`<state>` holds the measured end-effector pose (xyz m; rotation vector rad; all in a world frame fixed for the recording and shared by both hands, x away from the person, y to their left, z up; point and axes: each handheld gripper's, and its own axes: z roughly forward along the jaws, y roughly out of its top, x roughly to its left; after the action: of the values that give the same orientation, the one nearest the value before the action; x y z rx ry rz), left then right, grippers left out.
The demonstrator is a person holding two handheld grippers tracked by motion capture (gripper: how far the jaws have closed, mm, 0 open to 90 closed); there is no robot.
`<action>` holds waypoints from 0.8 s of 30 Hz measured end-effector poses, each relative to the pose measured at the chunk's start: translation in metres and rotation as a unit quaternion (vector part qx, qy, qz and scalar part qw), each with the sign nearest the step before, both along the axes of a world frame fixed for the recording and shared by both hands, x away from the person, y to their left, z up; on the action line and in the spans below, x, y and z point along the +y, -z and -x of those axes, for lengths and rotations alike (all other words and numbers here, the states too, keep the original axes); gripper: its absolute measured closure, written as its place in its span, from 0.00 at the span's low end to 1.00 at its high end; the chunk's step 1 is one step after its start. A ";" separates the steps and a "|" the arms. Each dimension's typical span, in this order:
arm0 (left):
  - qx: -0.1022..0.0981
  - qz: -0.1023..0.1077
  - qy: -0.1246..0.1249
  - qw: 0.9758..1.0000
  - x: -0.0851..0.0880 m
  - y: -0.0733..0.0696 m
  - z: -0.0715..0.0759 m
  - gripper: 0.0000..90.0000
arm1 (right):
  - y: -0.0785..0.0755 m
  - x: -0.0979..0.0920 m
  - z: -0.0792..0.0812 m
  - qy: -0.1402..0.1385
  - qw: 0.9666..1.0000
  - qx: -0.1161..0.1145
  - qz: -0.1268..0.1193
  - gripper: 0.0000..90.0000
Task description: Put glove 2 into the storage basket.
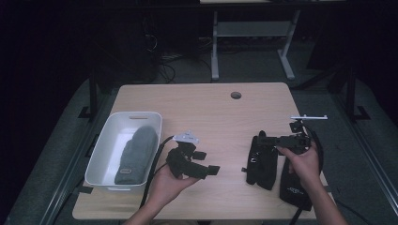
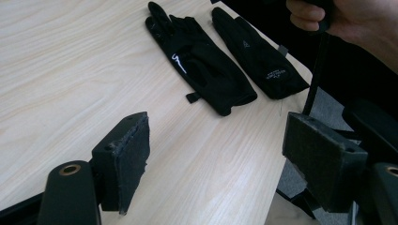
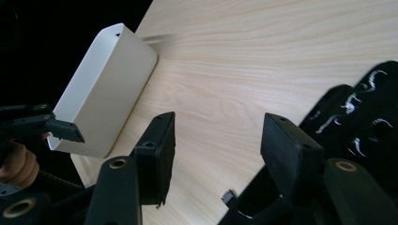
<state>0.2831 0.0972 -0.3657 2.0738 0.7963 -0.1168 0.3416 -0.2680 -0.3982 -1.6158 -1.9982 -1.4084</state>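
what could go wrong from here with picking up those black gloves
1. The two black gloves lie side by side, nearly touching; the open right gripper may pinch both.
2. One glove lies at the table edge and could get pushed off.
3. The left gripper is open near the bin holding a grey mitten; its cable might snag the rim.

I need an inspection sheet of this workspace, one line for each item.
Surface: light wooden table, one round hole.
Job's things: two black gloves flat, side by side; grey mitten in white bin.
Clutter: nothing seen.
Tongs: left tongs open, empty; right tongs open, empty, above the gloves.
Cables: black cable trails from left tongs.
Surroundings: dark; white desk frame behind.
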 end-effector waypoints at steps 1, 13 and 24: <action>0.000 0.000 0.001 1.000 -0.002 0.000 0.000 0.26 | 0.000 -0.001 0.001 0.002 1.000 0.002 0.000 0.50; -0.003 -0.001 0.012 1.000 -0.020 0.005 -0.002 0.25 | 0.009 -0.029 0.017 0.021 1.000 0.002 0.014 0.50; -0.001 -0.010 0.027 1.000 -0.042 0.016 -0.002 0.25 | 0.028 -0.062 0.040 0.043 0.998 0.011 0.036 0.51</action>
<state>0.2851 0.0551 -0.3814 2.1136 0.7438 -0.1377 0.3015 -0.3303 -0.4263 -1.7608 -2.0113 -1.3547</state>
